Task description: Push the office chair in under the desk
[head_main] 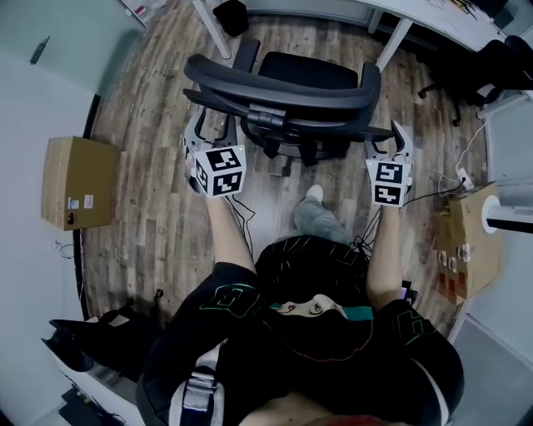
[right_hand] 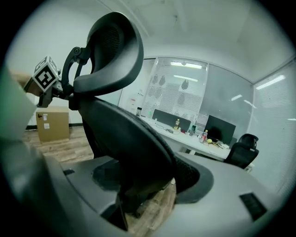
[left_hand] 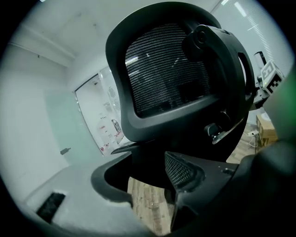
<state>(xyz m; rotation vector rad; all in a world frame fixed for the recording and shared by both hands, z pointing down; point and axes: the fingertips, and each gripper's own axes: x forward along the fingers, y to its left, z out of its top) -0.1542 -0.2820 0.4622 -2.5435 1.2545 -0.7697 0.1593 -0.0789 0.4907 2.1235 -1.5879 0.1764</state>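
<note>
Closest under the head camera, dark shirt (head_main: 308, 366) and two forearms, reaching forward to the office chair (head_main: 287, 96). Parked on the wood floor (head_main: 158, 225) straight ahead, backrest toward the person, seat front about level with the edge of the white desk (head_main: 441, 18) and between its legs, not yet tucked under. Held at both sides of the backrest: left gripper (head_main: 210, 125) clamped on the left rim, right gripper (head_main: 390, 140) clamped on the right rim, with the rim lodged between the jaws in each gripper view. Likely to go wrong in a few ways: armrests knocking the desk edge or a desk leg if pushed off-line; swivelling instead of rolling if one side shoves harder; casters snagging the cable (head_main: 429, 197) lying on the floor to the right, or bumping the shoe (head_main: 314, 195) planted close behind the base; jaws sliding off the smooth rim under load. Farther out, a closed cardboard box (head_main: 79, 183) at the left wall, contents unseen, and another carton (head_main: 466, 250) on the right, impossible to tell what sits inside.
</note>
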